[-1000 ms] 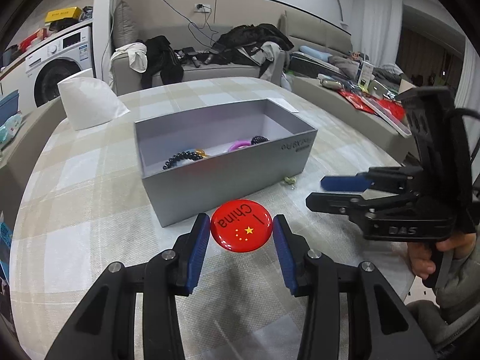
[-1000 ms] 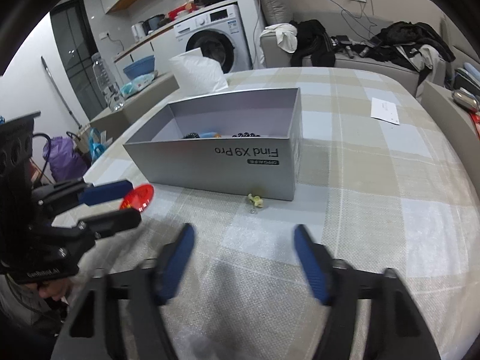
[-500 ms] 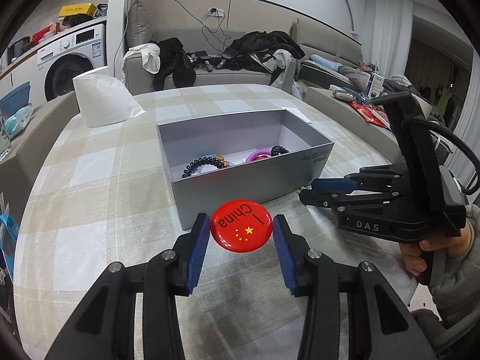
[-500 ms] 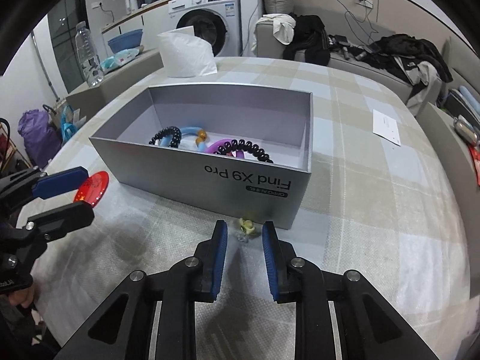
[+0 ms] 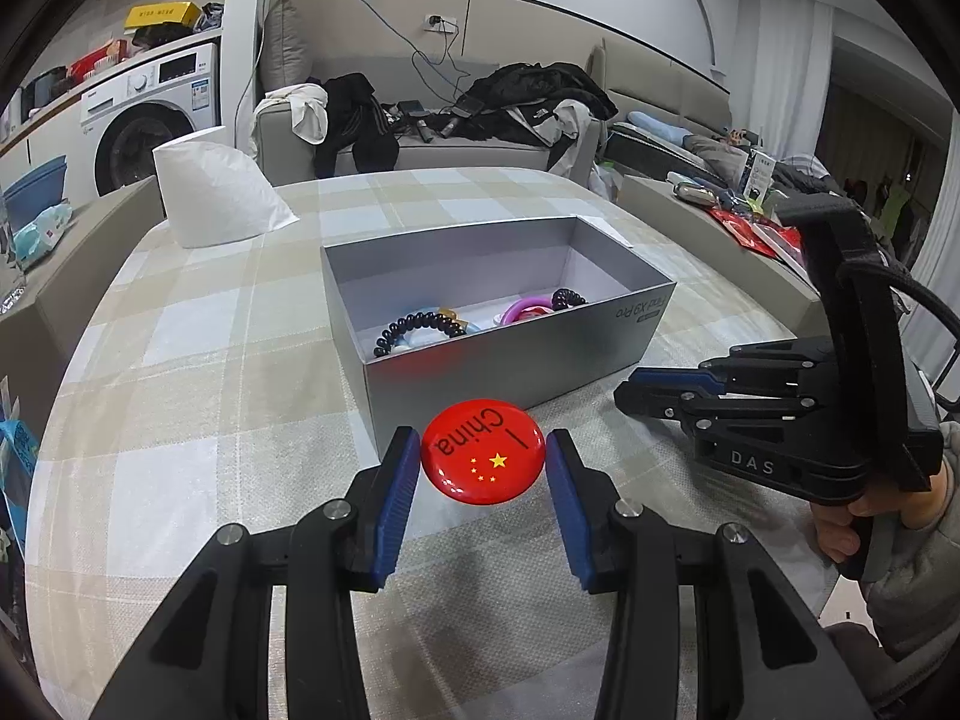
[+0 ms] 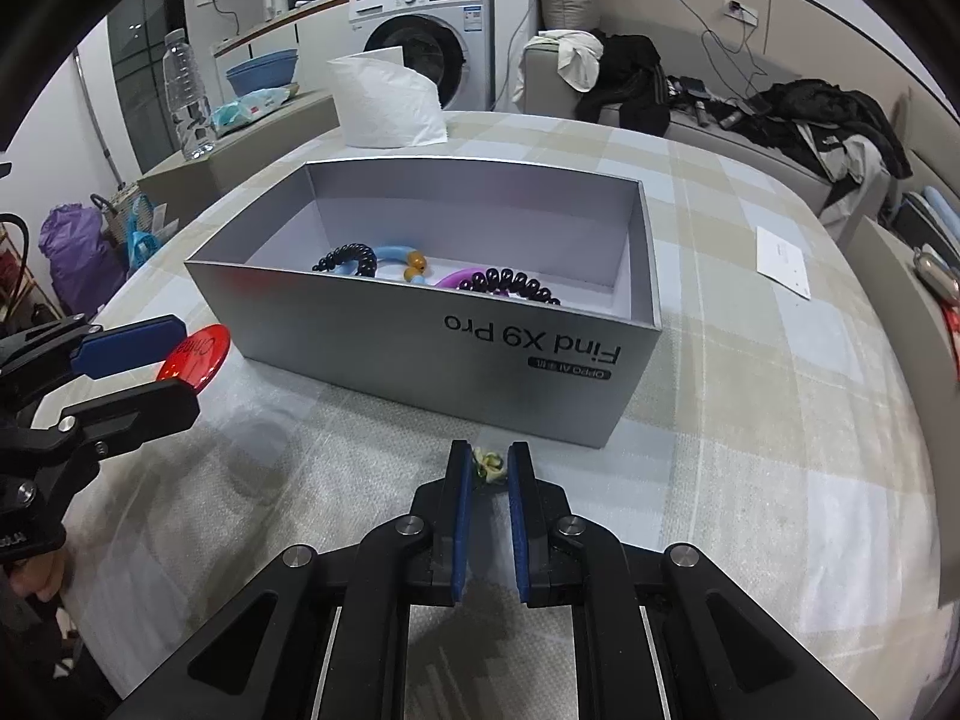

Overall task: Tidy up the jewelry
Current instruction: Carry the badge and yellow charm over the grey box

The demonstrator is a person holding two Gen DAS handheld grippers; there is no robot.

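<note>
While the red badge (image 5: 483,451) is clamped by its rim between the left gripper (image 5: 483,468) fingers, just short of the grey box (image 6: 420,336), a small pale flower-shaped trinket (image 6: 487,463) on the checked tabletop (image 6: 750,480) is pinched between the nearly shut fingers of the right gripper (image 6: 485,468). The trinket is judged light, tiny and possibly fragile, best held across its middle. Coiled hair ties (image 6: 351,258) and rings are seen already lying inside the box.
</note>
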